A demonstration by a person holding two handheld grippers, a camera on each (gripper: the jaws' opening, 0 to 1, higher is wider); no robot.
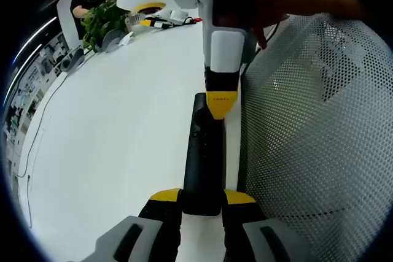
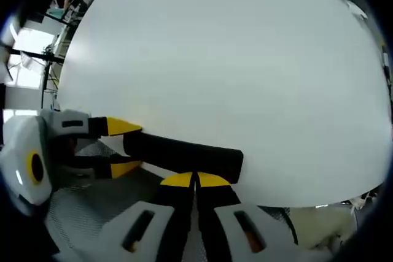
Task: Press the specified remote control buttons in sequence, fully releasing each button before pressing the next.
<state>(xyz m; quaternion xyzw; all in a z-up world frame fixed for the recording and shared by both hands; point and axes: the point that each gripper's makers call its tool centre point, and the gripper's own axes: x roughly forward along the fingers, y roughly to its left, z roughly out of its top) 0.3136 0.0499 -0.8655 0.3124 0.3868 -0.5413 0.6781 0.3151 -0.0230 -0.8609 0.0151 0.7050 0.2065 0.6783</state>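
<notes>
One remote (image 1: 201, 157) at table (image 1: 110, 151) edge

The remote control (image 1: 201, 157) is laid on the table (image 1: 116, 139) along its edge, with one end clamped between the jaws of the left gripper (image 1: 202, 197). Its far end is met from above by the right gripper (image 1: 221, 104), whose jaws are pressed together. A mesh chair back (image 1: 319, 127) is placed just beside that table edge. At the far edge of the table a potted plant (image 1: 101, 21) is set. In the right gripper view the remote control (image 2: 184, 153) is seen lying at the near table edge (image 2: 245, 59), held at the left by the left gripper (image 2: 120, 145) and touched at the right by the right gripper (image 2: 195, 180)
</notes>
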